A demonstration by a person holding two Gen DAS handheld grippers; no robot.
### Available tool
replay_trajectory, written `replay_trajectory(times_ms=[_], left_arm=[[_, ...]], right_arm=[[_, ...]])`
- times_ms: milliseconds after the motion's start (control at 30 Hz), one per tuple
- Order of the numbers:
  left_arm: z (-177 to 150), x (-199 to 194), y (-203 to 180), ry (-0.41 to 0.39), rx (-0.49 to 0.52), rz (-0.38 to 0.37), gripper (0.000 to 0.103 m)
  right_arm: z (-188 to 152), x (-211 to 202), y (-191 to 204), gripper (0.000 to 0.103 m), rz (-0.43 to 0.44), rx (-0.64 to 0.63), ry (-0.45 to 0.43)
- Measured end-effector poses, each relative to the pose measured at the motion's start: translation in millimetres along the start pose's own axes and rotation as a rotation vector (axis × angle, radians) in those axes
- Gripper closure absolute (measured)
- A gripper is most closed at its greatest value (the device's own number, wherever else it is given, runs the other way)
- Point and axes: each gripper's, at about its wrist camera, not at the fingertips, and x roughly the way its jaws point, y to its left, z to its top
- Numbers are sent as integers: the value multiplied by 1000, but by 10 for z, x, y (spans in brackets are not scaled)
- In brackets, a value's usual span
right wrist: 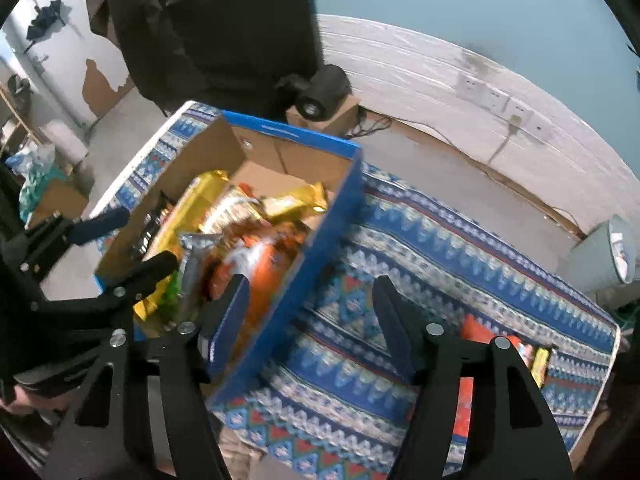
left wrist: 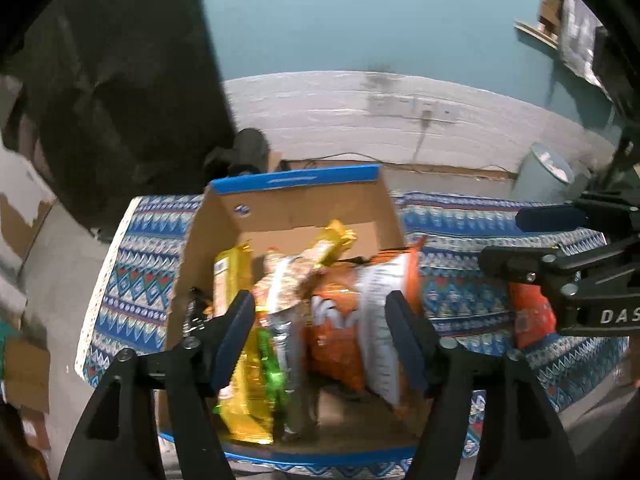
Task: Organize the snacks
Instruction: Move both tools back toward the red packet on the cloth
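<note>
Both tools, left tool [left wrist: 320,320] and right tool [right wrist: 308,304], spread empty above one snack-filled box [left wrist: 296,200] on one patterned cloth [right wrist: 440,240]

Box [left wrist: 280,208] front half packed with snack packets [left wrist: 340,320]; rear floor bare. Counter [right wrist: 440,240] right of box wall open, unobstructed.

The snack packets [left wrist: 320,300] in the cardboard box [left wrist: 296,200] are motion-smeared, their print unreadable. An orange packet [left wrist: 534,316] is partly hidden behind the right gripper [left wrist: 500,240]. Small wrappers [right wrist: 536,356], possibly bars, are half covered by a gripper arm.
</note>
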Motion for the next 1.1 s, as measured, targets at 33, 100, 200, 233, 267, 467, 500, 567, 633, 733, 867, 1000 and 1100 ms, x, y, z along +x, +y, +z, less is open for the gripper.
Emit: replay_trajectory(times_ms=[33,100,200,233,267,467,500,567,633,733,867,1000,1100], left_arm=[[6,-16,-64,-3,14,-4,32],[25,-39,-223,-2,48,-13,32],[51,-65,-419,-2,84,-29,32],[48,-73,-470,-3,92,-33,32],[56,-72,-537,0,103,-38,32],[92,-26,-901,20,164,-61,31],[94,-24,-949,23,172,-63,31],[99,-17,-1062,28,192,-70,31],[120,5,-1183,34,211,-76,28],[133,14,-1353,36,240,-75,25],[152,74,-1556,47,273,-81,23],[185,210,-1727,77,288,-90,23],[234,349,-1850,107,284,-104,23]], right_arm=[[-56,-32,-72,37,-15,0,0],[-130,-71,-167,37,-34,1,0],[-278,-132,-377,37,-63,16,4],[-329,-153,-451,37,-68,27,5],[-382,-178,-540,37,-72,41,7],[-614,-324,-959,37,-101,111,7],[-656,-350,-1031,37,-104,123,6],[-719,-391,-1121,37,-108,140,2],[-774,-432,-1211,37,-114,151,-1],[-862,-491,-1383,35,-131,172,-8],[-986,-538,-1663,33,-147,216,-7],[-1086,-533,-1905,33,-164,243,12],[-1117,-496,-2081,33,-185,251,31]])
